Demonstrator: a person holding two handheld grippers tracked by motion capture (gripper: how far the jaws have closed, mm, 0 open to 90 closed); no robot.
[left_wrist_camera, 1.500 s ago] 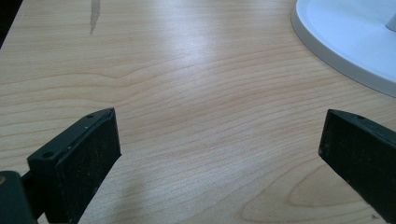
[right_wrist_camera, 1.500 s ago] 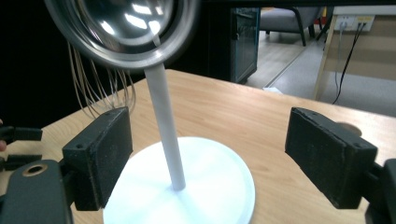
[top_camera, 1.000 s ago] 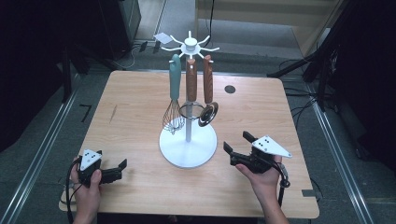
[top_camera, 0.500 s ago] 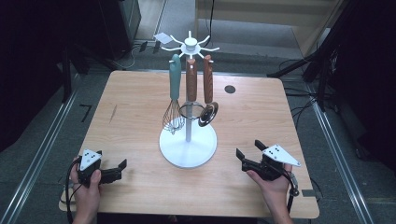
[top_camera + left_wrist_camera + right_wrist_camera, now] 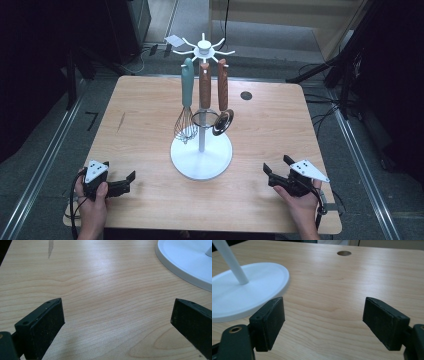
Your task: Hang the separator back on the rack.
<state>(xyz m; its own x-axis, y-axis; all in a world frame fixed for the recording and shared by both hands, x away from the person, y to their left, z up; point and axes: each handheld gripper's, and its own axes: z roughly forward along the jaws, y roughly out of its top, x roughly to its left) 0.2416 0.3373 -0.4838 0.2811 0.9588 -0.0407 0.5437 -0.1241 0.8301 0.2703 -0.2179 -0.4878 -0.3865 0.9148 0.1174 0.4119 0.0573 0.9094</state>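
While tongs gape: three utensils (image 5: 204, 95) hanging.

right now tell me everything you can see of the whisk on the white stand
The whisk has a long pale teal handle and a rounded cage of thin metal wires at the bottom. It hangs upright, handle up, from a hook of the white stand, the leftmost of three hanging utensils. Its wire head ends just above the stand's round base, left of the pole. Beside it hangs a wooden-handled utensil. Whether they touch cannot be told. Both claws rest far off, near the table's front edge.
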